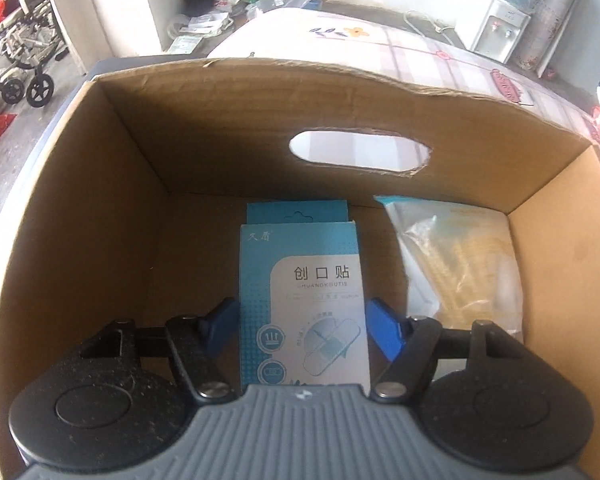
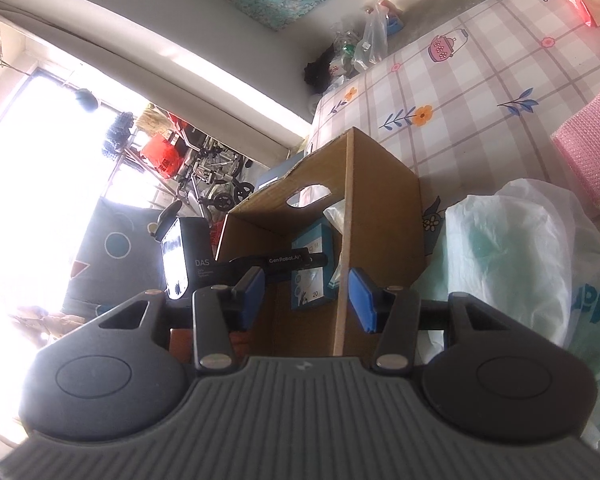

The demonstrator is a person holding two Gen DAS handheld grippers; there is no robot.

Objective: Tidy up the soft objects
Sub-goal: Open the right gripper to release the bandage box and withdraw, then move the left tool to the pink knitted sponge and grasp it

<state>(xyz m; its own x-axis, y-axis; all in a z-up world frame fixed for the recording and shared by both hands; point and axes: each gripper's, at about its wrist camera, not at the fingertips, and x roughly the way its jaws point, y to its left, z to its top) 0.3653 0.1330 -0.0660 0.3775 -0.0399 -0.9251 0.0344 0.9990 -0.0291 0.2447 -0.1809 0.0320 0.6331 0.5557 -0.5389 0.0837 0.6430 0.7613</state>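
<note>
While my left gripper [image 1: 304,330] hung inside the open brown cardboard box [image 1: 140,208], its blue pads stood just clear of the pale blue plaster packet [image 1: 302,300] that lay between them on the box floor, so I judged the placing step nearly finished. To its right, against the box's side wall, lay a clear plastic pouch of yellowish contents [image 1: 456,264]; what it held was too washed out to name. My right gripper [image 2: 306,298] hung half-wide and empty, straddling the box's near wall without touching it. Further right on the checked flowered cloth [image 2: 460,80] sat a crumpled white plastic bag [image 2: 512,256]. My next move, I reckoned, was lifting the left gripper straight out and sending the right toward that bag.
</note>
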